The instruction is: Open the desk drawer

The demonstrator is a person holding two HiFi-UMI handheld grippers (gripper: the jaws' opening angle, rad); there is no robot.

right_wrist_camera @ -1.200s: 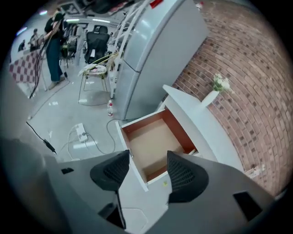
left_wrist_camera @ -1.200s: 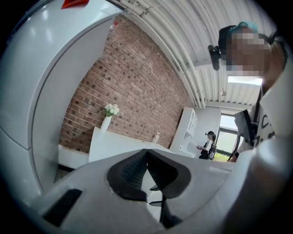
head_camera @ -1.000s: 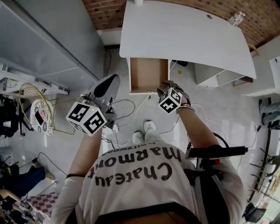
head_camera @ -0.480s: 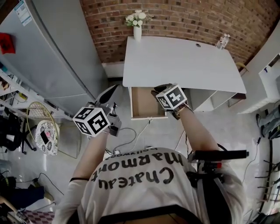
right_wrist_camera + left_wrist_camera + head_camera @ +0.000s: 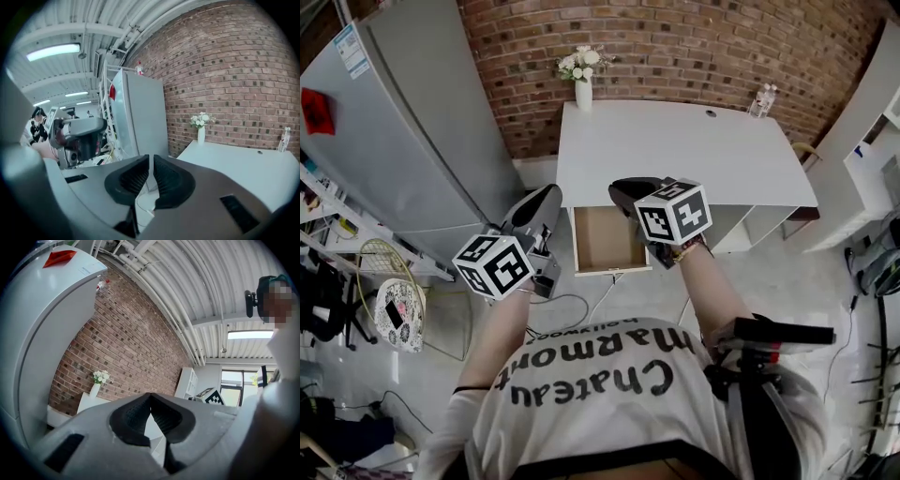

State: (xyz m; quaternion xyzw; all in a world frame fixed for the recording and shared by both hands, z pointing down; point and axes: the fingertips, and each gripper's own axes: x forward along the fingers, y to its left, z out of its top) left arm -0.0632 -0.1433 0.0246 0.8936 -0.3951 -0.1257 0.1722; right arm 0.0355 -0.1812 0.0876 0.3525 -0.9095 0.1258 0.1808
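Only the head view shows the drawer (image 5: 605, 239). It is pulled out from under the left part of the white desk (image 5: 675, 150), toward the person. Its walls are white, its floor is plain brown board, and its front edge lies nearest the person. Cables trail on the floor below it.

In that view the right gripper (image 5: 623, 192) lies over the drawer's right wall and the desk's front edge. The left gripper (image 5: 546, 197) is off to the drawer's left, near the fridge (image 5: 422, 122). How the jaws stand cannot be read from there.

The gripper views settle that. The left gripper (image 5: 150, 397) is closed, its tips meeting with nothing between them. It points level at the brick wall (image 5: 136, 338), with the vase (image 5: 95, 390) of white flowers low at left and the right gripper's marker cube (image 5: 213, 397) beside the tips.

The right gripper (image 5: 151, 159) has just been closing. Its pads stand almost together with a thin slit between them, and nothing is held. It looks down over the desk top (image 5: 239, 164), where the vase (image 5: 201, 135) and a bottle (image 5: 282, 139) stand at the back edge. The left gripper (image 5: 77, 129) appears at its left.
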